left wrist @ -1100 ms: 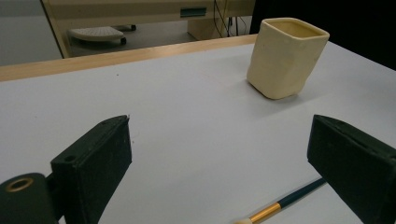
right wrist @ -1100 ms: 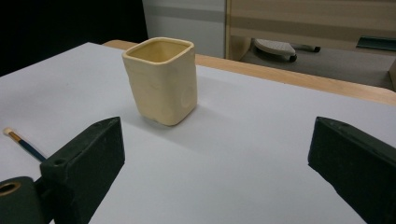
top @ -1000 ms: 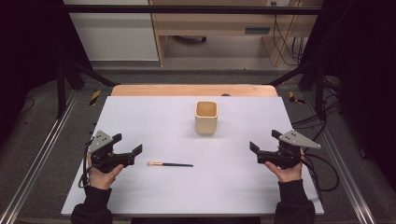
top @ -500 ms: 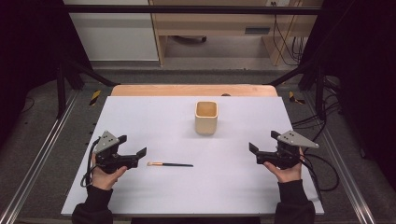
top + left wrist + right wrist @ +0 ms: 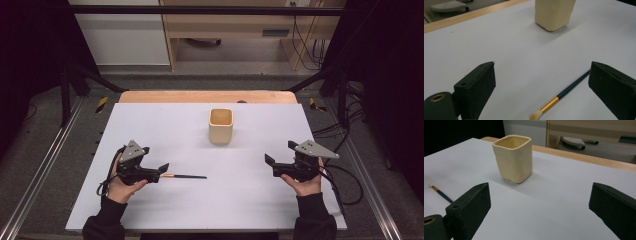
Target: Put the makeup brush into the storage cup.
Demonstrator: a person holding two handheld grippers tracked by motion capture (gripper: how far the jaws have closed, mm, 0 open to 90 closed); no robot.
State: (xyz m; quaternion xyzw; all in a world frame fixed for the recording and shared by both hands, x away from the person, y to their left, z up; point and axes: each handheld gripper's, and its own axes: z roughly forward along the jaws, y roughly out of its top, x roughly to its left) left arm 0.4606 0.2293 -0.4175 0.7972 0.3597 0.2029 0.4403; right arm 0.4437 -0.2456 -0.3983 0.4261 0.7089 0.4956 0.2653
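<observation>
1. The left gripper (image 5: 161, 169) stood with its jaws wide apart and nothing between its pads, poised at the bristle end of the brush (image 5: 186, 176); in the left gripper view the brush (image 5: 559, 97) lay flat on the counter (image 5: 165, 125) between the two black jaws, its pale tip nearest the camera and its dark handle running off toward the right-hand jaw.
2. The right gripper (image 5: 271, 165) rested well apart from the brush at the other side of the counter, jaws likewise spread and holding nothing; its own view looked across bare white surface toward the cup (image 5: 513, 158).
3. The cup (image 5: 221, 125) (cream, square-mouthed, upright) stood toward the far middle of the counter, apart from both grippers and from the brush.
4. Judged step: the left gripper was lining up to pick the brush from the counter, probably for placing it in the cup.
5. Risks from here:
   - The handle was thin and lay flush on a smooth surface, so closing too high could pinch air or roll the brush aside.
   - A grip on the soft bristles or the gold ferrule (rather than the handle) could let the long end droop and swing.
   - A skewed hold could make the brush strike the cup rim and tip the cup.
</observation>
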